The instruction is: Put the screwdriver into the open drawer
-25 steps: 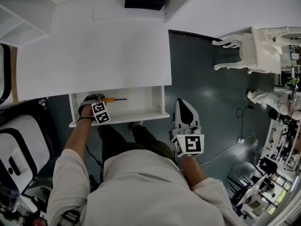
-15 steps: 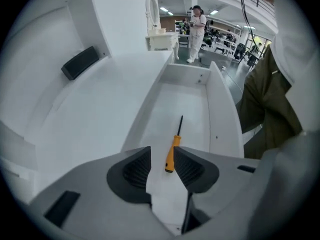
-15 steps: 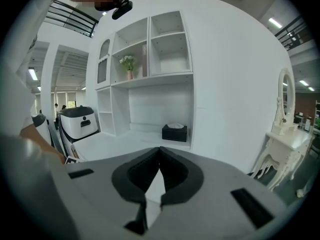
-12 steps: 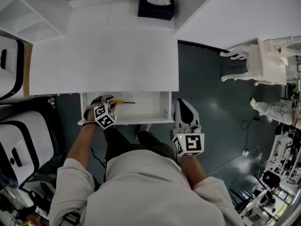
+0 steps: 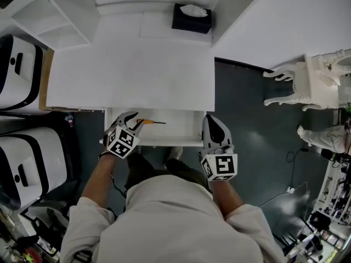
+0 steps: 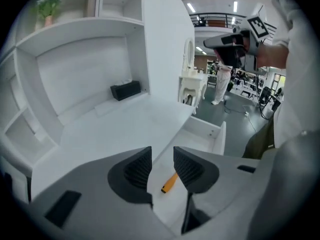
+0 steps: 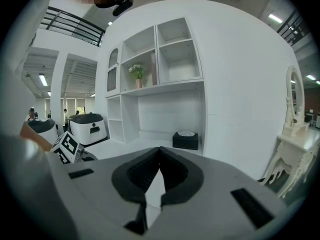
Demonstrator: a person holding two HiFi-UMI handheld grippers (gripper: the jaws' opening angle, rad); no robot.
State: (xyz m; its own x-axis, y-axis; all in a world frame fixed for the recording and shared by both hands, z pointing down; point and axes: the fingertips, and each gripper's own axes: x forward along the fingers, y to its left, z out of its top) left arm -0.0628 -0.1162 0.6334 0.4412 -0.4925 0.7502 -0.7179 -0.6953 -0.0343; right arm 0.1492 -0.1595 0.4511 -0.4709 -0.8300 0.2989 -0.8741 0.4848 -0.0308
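Inside the drawer (image 5: 178,127) the screwdriver (image 5: 146,121) is seen lying flat. Above it the left gripper (image 6: 162,168) is held empty, fingers (image 6: 136,170) spread; it should be lifted straight clear. On the right gripper (image 7: 160,171) they are pressed together.

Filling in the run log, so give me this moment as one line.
screwdriver lies in open drawer | left gripper: open, empty, above it | right gripper: shut, empty
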